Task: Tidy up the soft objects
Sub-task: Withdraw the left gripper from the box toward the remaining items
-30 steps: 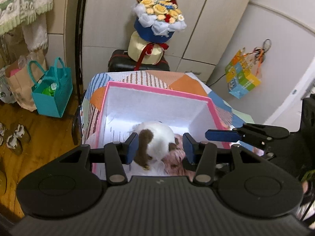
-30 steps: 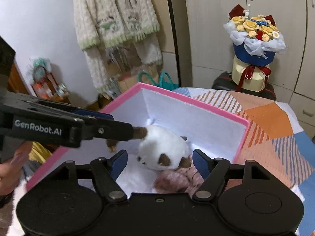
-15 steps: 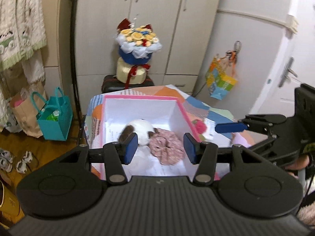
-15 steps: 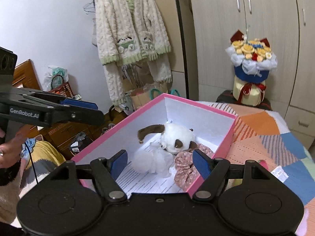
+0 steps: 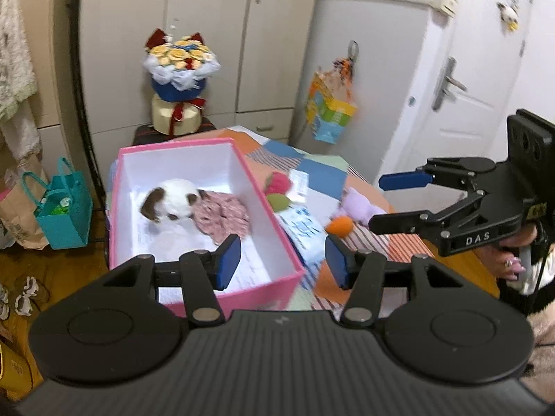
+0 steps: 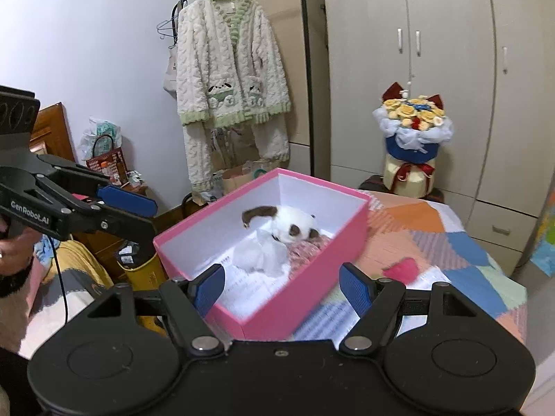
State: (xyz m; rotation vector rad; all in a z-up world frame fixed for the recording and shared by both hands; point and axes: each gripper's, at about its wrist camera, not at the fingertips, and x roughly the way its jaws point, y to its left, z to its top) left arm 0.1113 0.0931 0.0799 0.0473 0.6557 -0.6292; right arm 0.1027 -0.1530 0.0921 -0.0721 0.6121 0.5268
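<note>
A pink box (image 5: pixel 277 239) with white walls stands on the patchwork table. Inside lie a white and brown plush toy (image 5: pixel 173 201), a pink floral cloth (image 5: pixel 222 215) and a white fluffy piece (image 6: pixel 260 256). My left gripper (image 5: pixel 282 261) hangs above the box's near corner; its jaws are opening and hold nothing. My right gripper (image 5: pixel 376 202) is open and empty, over the table to the right of the box. On the table lie a pink plush (image 5: pixel 279 183), a purple plush (image 5: pixel 357 204) and an orange ball (image 5: pixel 340 225).
Printed papers (image 5: pixel 305 225) lie on the table (image 6: pixel 451 242) beside the box. A flower bouquet (image 5: pixel 180 66) stands behind it by the cupboards. A teal bag (image 5: pixel 66 215) sits on the floor at left. A fleece jacket (image 6: pixel 229 104) hangs on a rail.
Both grippers have pulled back and up from the box, so more of the room shows. The plush toy stays in the box. The left jaws stand slightly wider.
</note>
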